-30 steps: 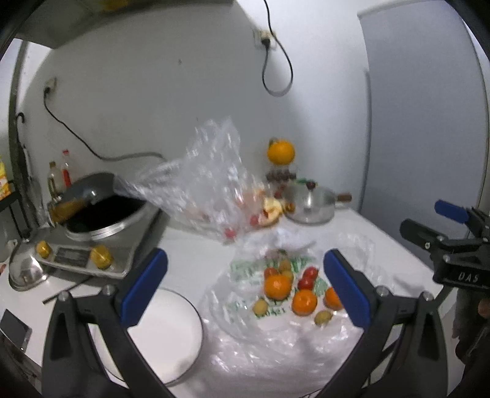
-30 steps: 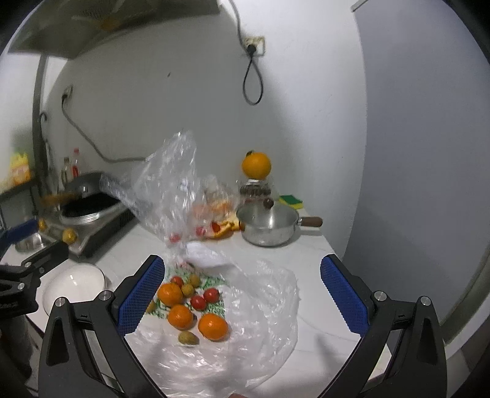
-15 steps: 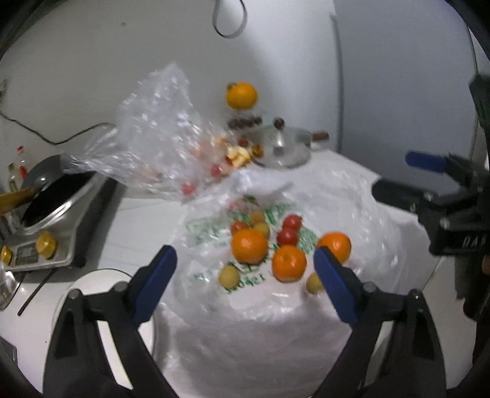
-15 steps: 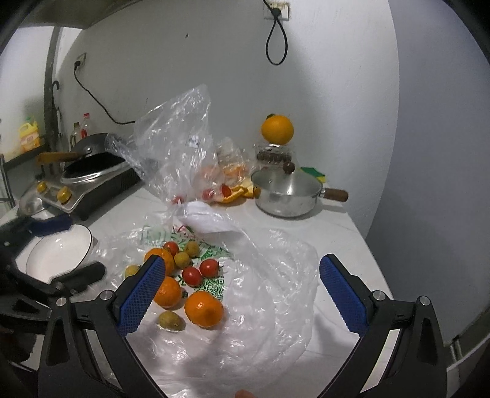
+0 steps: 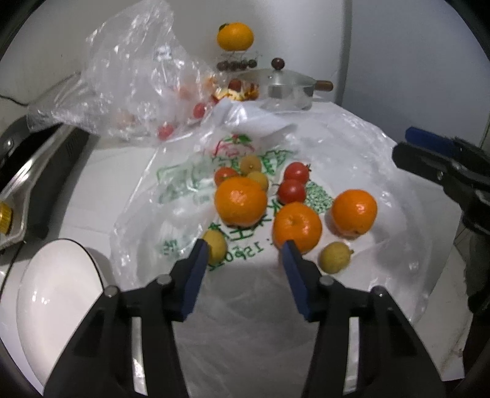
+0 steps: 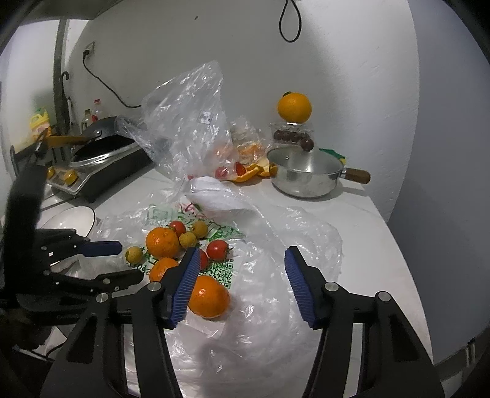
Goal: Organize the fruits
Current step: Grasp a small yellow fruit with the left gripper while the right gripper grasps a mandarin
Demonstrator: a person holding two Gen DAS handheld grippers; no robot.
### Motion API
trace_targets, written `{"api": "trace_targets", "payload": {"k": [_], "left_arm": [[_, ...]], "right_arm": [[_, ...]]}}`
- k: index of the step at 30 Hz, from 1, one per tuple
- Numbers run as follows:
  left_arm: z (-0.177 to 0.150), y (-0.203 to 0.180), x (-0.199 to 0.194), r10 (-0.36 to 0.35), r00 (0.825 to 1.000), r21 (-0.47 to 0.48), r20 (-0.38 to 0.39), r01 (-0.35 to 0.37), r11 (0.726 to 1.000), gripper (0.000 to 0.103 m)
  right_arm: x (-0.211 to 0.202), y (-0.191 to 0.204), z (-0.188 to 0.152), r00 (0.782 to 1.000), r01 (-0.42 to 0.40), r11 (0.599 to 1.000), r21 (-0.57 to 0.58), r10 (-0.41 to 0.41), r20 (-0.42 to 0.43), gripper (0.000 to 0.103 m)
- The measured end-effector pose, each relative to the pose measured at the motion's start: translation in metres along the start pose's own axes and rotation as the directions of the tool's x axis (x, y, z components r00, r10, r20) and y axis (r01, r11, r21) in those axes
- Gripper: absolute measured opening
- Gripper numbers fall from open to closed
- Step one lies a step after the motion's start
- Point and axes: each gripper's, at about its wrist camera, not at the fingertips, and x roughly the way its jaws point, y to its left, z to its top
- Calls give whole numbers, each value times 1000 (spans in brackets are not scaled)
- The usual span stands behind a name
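Now both jaws have just been narrowing, nothing pinched: left gripper [image 5: 243, 252] over the printed clear plastic bag [image 5: 352, 147], right gripper [image 6: 240, 260] seemingly beside a round orange mandarin [image 6: 209, 297]. Centre first, then squeeze gently.

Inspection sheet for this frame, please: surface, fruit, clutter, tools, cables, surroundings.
Surface: white counter, mostly covered by a flattened printed plastic bag.
Job's things: three oranges, three tomatoes and small yellow fruits loose on the bag; white bowl beside it.
Clutter: crumpled clear bag with fruit and peel, lidded pot, orange on a jar, cooker with pan.
Tools: left tool and right tool open, jaws just been closing, nothing between them.
Cables: wall cord, hanging loop.
Surroundings: white walls.
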Motion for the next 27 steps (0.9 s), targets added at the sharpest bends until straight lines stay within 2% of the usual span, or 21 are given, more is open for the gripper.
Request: {"api": "trace_targets", "payload": {"k": [5,7,9,11,15,19,23,27], "left_arm": [[3,16,8,-6,1000,-47,-12,6,999,51],[4,20,12,-3,1000,-51,-18,2,999,51],[6,22,15,-9,1000,-61,-22,8,998,50],[8,21,14,-5,1000,-55,-12,4,998,42],[7,15,16,17,1000,-15,-17,-17,1000,36],[8,21,21,32,999,-15,-37,-33,999,33],[7,20,23,45,998,-1,-48,-45,999,24],[5,9,17,30,999,54,-38,-28,998,24]], "right_arm": [[9,-1,-3,999,-33,999,0,33,-22,51],[13,1,-5,998,-47,999,-9,46,-40,43],[17,1,-7,997,-55,998,-12,54,-54,42],[19,2,-8,996,-67,998,-8,66,-63,42],[27,3,-9,993,-82,997,-8,81,-91,42],[32,4,-14,988,-101,995,-3,100,-118,42],[34,6,-16,981,-139,990,16,139,-132,42],[35,11,-17,976,-162,987,16,162,-143,42]]}}
